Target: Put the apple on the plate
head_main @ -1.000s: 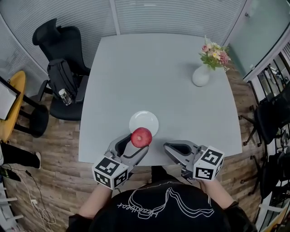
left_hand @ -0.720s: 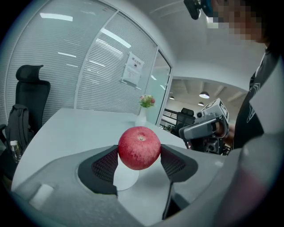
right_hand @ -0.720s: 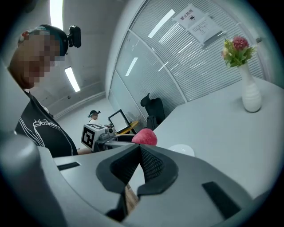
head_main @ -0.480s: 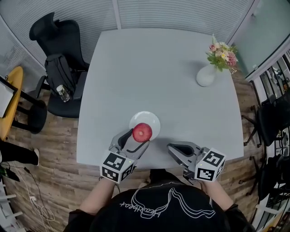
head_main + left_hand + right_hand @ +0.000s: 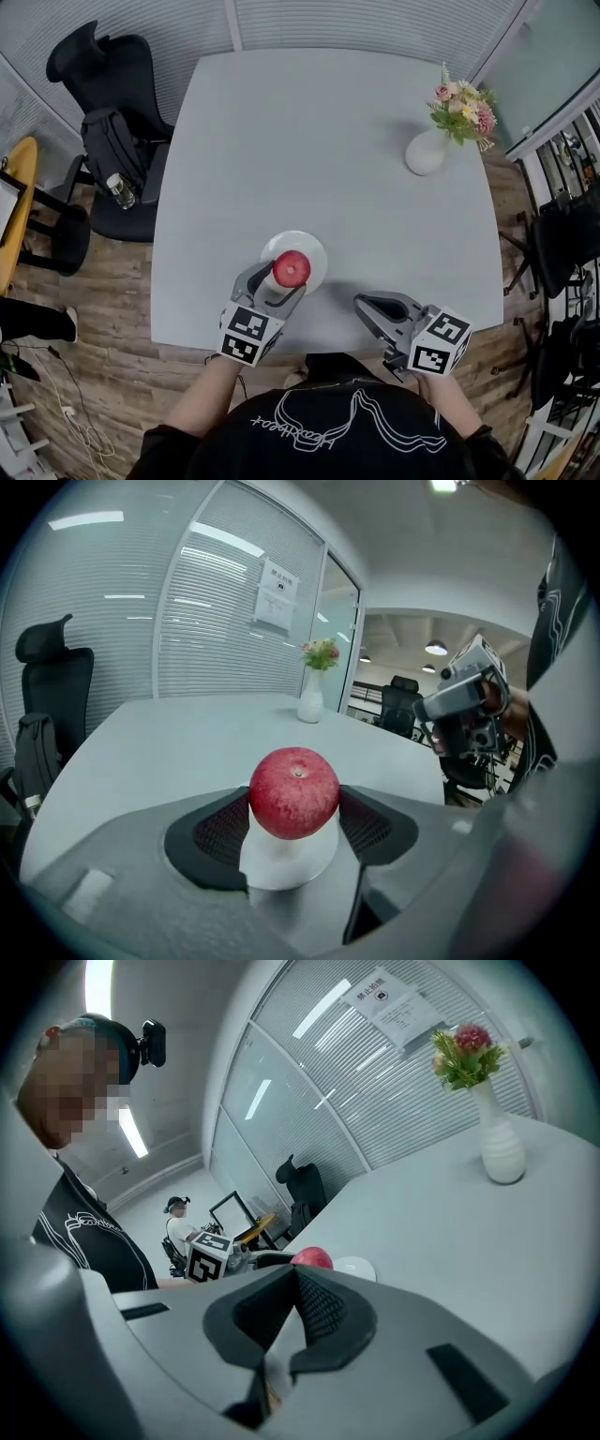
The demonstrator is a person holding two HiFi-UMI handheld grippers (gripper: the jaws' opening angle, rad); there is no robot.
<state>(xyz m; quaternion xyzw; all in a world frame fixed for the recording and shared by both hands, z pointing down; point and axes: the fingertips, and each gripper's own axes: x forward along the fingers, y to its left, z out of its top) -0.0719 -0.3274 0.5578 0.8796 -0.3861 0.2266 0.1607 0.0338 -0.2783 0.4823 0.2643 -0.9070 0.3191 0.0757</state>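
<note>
A red apple (image 5: pixel 292 268) sits between the pads of my left gripper (image 5: pixel 282 280), which is shut on it. The apple (image 5: pixel 294 792) hangs just over the small white plate (image 5: pixel 281 862), near the plate's front part. In the head view the plate (image 5: pixel 309 246) lies near the table's front edge, left of centre. My right gripper (image 5: pixel 374 307) is off to the right above the table's front edge, its jaws shut with nothing between them (image 5: pixel 298 1305). From the right gripper view the apple (image 5: pixel 312 1258) and plate (image 5: pixel 356 1267) show beyond the jaws.
A white vase with pink flowers (image 5: pixel 427 150) stands at the table's far right. The grey table (image 5: pixel 328 141) stretches back from the plate. A black office chair with a backpack and bottle (image 5: pixel 108 141) is beside the table's left edge.
My left gripper has carried the apple forward, from the plate's near edge to over the plate. The right gripper has hardly moved.
</note>
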